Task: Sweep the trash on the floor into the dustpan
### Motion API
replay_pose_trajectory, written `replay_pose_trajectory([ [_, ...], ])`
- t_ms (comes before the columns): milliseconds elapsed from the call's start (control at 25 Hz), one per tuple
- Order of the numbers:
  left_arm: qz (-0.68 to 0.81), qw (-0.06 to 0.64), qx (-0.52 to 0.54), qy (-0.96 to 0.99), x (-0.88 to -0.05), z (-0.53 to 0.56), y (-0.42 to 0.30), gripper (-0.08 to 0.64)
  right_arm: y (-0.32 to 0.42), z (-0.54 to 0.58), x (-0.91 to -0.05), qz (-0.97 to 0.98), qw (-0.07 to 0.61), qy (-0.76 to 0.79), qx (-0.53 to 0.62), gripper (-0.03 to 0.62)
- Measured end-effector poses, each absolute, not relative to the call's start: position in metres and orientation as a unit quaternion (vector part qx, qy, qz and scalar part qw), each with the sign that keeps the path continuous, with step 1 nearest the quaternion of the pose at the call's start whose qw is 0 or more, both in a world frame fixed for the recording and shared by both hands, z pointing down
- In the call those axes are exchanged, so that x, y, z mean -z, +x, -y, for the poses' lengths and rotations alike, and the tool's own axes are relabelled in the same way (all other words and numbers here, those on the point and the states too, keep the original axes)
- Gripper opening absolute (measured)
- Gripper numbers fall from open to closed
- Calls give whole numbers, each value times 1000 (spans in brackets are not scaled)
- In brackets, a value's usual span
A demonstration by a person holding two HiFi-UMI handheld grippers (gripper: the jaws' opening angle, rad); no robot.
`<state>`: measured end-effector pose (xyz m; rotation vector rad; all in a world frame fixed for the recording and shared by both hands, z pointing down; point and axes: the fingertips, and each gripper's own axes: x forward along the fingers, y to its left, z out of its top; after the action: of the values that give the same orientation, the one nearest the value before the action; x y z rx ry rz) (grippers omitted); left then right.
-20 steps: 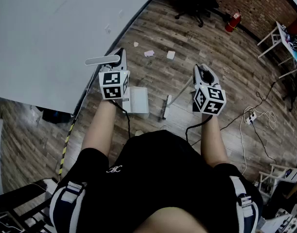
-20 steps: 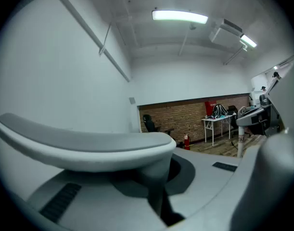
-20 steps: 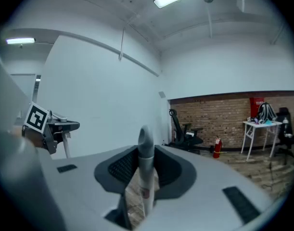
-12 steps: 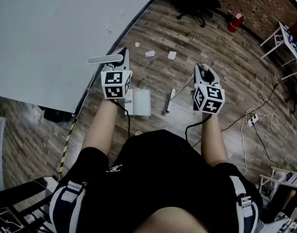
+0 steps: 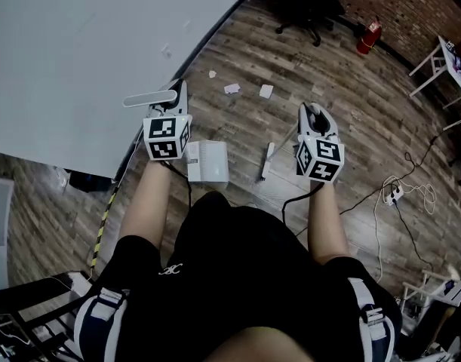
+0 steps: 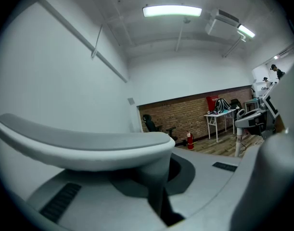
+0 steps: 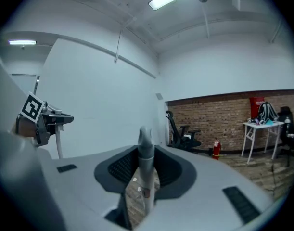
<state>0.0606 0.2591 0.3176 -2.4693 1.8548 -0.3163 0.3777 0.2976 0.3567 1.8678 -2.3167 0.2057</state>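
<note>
- Person, standing, black shorts (image 5: 238,277); both forearms held out over the floor.
- Left gripper (image 5: 176,100): jaws closed on the dustpan handle (image 6: 89,146), a grey-white bar that stuck out to the left of the jaws.
- Right gripper (image 5: 315,115): jaws clamped narrow on the thin broom handle (image 7: 146,167), which ran down and left to the floor.
- Dustpan (image 5: 207,162): pale, ribbed along one side, low over or on the floor just below the left gripper; whether it touched could not be told. Only its pale inner surface could be made out.
- Broom head (image 5: 266,159): small, white, near the dustpan's right side, apart from it.
- Trash (image 5: 232,89): three pale scraps of paper on the floor, beyond the pan and broom head, well apart from both.
- Floor (image 5: 343,111): grey-brown wood planks.
- White wall (image 5: 79,44): along the left; striped yellow-and-black tape (image 5: 102,225) at its foot.
- Power strip (image 5: 394,194) with loose cables: right side, on the floor.
- Fire extinguisher (image 5: 367,36), red, and black office chair (image 5: 302,2): far end, before the brick wall (image 5: 411,6).
</note>
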Motion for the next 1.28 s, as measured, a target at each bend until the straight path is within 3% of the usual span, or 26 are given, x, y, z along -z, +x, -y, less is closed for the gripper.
replay_pose_trajectory([
  [360, -608, 16, 99, -788, -327, -211, 57, -3, 391, -253, -374, 766, 92, 631, -83, 110],
  [840, -615, -68, 101, -779, -403, -74, 27, -3, 404, -144, -393, 719, 133, 674, -105, 109],
  [1280, -615, -72, 89, -780, -418, 22, -25, -3, 370, -30, -388, 701, 183, 686, -66, 109],
])
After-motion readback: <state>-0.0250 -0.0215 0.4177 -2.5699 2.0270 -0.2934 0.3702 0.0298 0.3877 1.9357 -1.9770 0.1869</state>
